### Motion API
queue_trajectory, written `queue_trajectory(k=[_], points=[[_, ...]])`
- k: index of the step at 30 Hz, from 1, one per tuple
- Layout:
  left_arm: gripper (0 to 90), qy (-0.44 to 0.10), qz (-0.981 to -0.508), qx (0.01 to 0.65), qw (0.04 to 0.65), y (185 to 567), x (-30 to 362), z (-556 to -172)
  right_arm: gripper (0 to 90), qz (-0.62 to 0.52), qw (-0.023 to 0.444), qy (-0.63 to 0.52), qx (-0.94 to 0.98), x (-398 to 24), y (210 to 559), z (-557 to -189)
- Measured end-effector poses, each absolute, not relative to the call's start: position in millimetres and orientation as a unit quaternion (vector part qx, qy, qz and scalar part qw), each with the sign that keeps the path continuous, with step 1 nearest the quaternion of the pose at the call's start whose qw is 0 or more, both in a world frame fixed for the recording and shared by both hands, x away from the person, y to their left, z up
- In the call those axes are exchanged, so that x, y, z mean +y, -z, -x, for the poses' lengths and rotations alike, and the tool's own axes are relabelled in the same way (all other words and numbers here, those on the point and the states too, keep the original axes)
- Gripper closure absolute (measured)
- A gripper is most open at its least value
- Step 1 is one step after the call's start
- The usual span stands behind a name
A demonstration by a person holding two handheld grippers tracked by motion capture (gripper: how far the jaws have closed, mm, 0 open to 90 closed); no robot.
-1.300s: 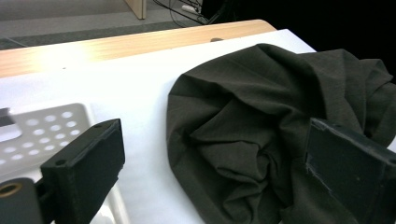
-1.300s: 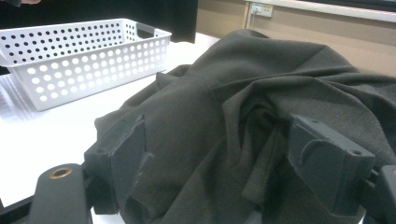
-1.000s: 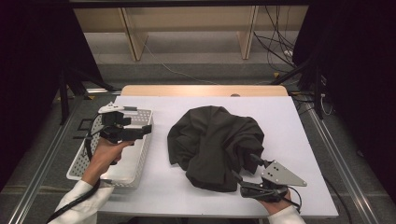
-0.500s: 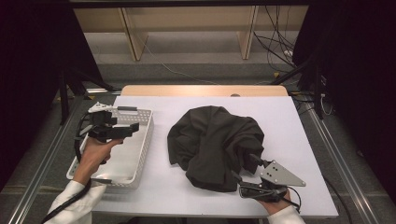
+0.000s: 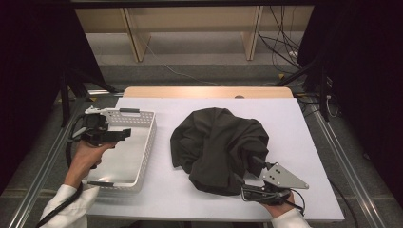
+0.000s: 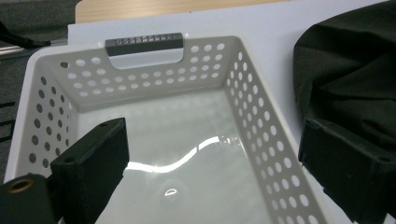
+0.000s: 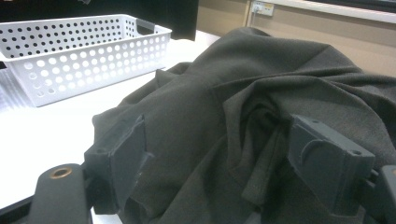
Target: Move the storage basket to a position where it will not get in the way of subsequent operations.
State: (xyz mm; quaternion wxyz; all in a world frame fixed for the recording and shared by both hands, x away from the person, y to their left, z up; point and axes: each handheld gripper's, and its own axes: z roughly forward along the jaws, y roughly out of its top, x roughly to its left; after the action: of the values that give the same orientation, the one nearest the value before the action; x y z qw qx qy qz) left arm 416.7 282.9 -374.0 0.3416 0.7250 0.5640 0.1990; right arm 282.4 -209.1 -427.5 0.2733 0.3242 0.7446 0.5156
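- The desk (image 5: 157,199) is carrying two things: a dark cloth (image 5: 218,142) lying crumpled in a heap in its middle, reaching toward the near edge, and a white basket (image 5: 142,142) sitting along the left edge.
- The cloth is lying wholly outside the basket, just beside its right wall, so the step in hand looks like the first grab, with the move into the basket probably coming after.
- The basket is standing empty, its holed walls and glossy floor showing bare in the left claw view.
- The right claw (image 5: 249,187) is sitting at the near edge, pushed against the heap; in its own view the jaws are standing wide apart with folds of cloth between them, not yet pinched.
- The left claw (image 5: 119,134) is hovering over the basket's left side, jaws spread wide and holding nothing.
- Next, I judge, the right claw needs closing on a thick fold, since a thin edge could slip; the left one would be helping by taking the heap's far side.
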Motion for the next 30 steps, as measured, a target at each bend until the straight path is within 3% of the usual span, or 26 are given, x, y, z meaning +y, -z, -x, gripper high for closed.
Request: queue_trajectory(k=[30], points=[[17.7,-0.219,-0.702,0.625,0.262,388,349,-417,21.2,-0.315,0.271,-0.507,0.755,-200,427,-284]])
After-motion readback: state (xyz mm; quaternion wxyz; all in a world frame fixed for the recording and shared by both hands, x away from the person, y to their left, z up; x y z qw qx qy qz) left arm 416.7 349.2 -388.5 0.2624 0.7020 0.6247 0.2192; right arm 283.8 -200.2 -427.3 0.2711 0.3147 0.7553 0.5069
